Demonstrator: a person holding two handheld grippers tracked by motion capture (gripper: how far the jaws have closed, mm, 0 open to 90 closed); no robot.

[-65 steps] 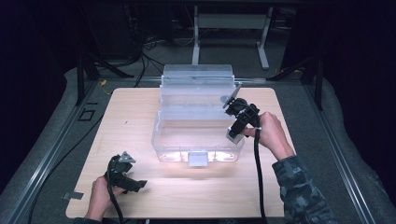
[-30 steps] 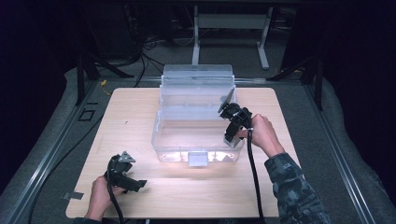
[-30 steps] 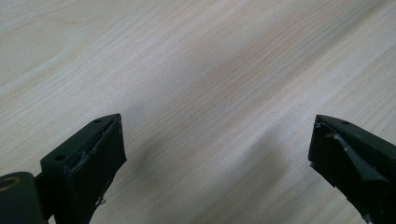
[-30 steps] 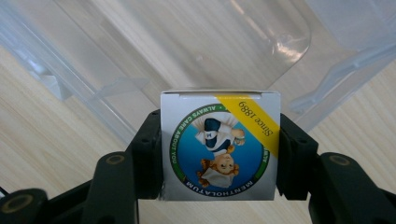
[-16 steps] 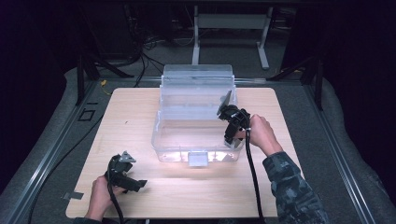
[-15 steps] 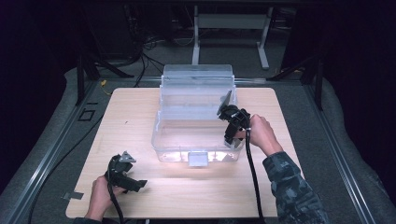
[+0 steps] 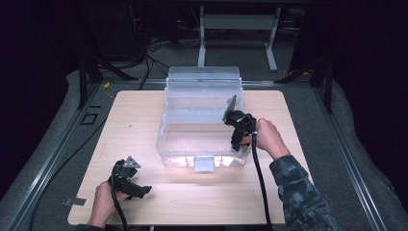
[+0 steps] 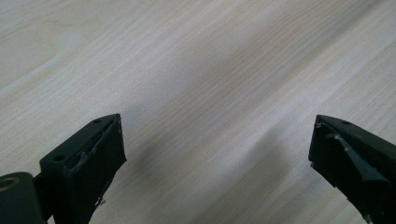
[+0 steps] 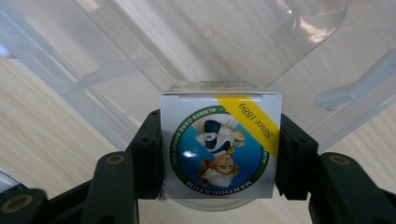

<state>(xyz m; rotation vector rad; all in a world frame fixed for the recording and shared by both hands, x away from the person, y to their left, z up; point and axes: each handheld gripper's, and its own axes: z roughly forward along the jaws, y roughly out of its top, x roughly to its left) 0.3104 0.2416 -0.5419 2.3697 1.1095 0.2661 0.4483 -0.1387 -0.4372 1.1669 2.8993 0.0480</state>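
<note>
Dark floor and cable clutter are surrounding a pale wooden table (image 7: 144, 125), where a clear plastic bin (image 7: 202, 120) is sitting at the middle. The right gripper (image 7: 239, 129) is hovering at the bin's right rim, its jaws clamping a small white Mentholatum box (image 9: 219, 144) between them. The left gripper (image 7: 126, 179) is resting at the near left with its jaws spread wide and holding nothing. Judging from this, the box could be catching the bin's right wall and twisting out of the grip. Open room is lying inside the bin, leftward.
</note>
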